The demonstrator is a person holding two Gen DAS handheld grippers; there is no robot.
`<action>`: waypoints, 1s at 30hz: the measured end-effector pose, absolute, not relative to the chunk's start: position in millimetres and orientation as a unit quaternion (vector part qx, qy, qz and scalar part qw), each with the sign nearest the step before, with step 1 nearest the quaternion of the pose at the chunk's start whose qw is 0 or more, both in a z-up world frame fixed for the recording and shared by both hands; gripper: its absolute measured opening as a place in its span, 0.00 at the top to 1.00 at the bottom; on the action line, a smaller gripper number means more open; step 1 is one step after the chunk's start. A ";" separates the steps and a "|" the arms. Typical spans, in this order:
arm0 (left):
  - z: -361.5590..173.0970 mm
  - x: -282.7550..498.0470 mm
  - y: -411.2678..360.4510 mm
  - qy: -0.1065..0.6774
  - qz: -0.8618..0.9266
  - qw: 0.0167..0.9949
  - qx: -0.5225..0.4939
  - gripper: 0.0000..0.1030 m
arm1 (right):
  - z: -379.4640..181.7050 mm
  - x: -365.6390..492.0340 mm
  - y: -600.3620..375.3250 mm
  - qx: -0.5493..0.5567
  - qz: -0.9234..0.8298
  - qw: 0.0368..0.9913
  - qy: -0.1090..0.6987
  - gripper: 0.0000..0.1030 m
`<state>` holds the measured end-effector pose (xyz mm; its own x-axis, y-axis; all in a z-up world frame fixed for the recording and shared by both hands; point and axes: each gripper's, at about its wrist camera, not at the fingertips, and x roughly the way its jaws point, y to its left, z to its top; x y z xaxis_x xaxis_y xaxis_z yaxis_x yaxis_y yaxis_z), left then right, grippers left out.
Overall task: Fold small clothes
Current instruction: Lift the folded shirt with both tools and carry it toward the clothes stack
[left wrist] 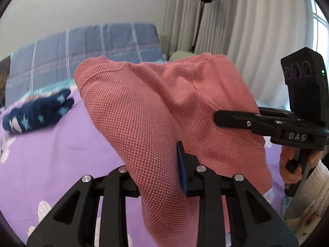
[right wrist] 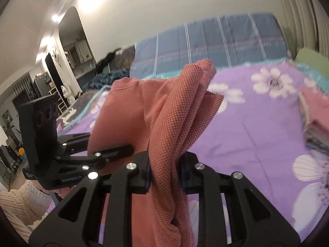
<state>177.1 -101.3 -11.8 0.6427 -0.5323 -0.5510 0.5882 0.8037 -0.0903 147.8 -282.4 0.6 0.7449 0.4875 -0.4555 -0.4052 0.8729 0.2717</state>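
A small salmon-pink knit garment (left wrist: 148,111) hangs in the air above the purple flowered bedsheet (left wrist: 51,148), held by both grippers. My left gripper (left wrist: 158,173) is shut on one edge of it; the cloth drapes over its fingers and hides the left one. My right gripper (right wrist: 164,170) is shut on a bunched fold of the same garment (right wrist: 178,115). Each gripper shows in the other's view: the right gripper (left wrist: 222,117) pinches the cloth at the right, the left gripper (right wrist: 115,152) at the left.
A dark blue garment with stars (left wrist: 39,111) lies on the bedsheet (right wrist: 257,127) at the far left. A stack of folded clothes (right wrist: 316,119) sits at the right. A blue striped pillow (left wrist: 86,49) lies at the bed's head. Curtains (left wrist: 246,26) hang to the right.
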 end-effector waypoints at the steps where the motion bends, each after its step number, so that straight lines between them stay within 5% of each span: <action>1: -4.8 170.0 -104.8 0.278 -0.314 0.906 0.049 0.73 | 8.3 139.2 -283.7 0.068 0.236 0.935 0.255 0.80; 14: 57.1 152.6 -191.8 0.214 -0.366 0.902 0.084 0.73 | 65.9 85.9 -354.8 0.044 0.145 0.972 0.181 0.80; 30: 110.3 270.4 -414.4 0.209 -0.402 0.878 0.154 0.73 | 114.4 188.2 -555.8 0.139 0.001 0.971 0.193 0.80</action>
<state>270.4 -414.4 110.3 0.5899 -0.6418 -0.4900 0.7700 0.6298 0.1021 188.2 -555.8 114.4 0.9254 0.0548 -0.3750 0.0522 0.9616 0.2694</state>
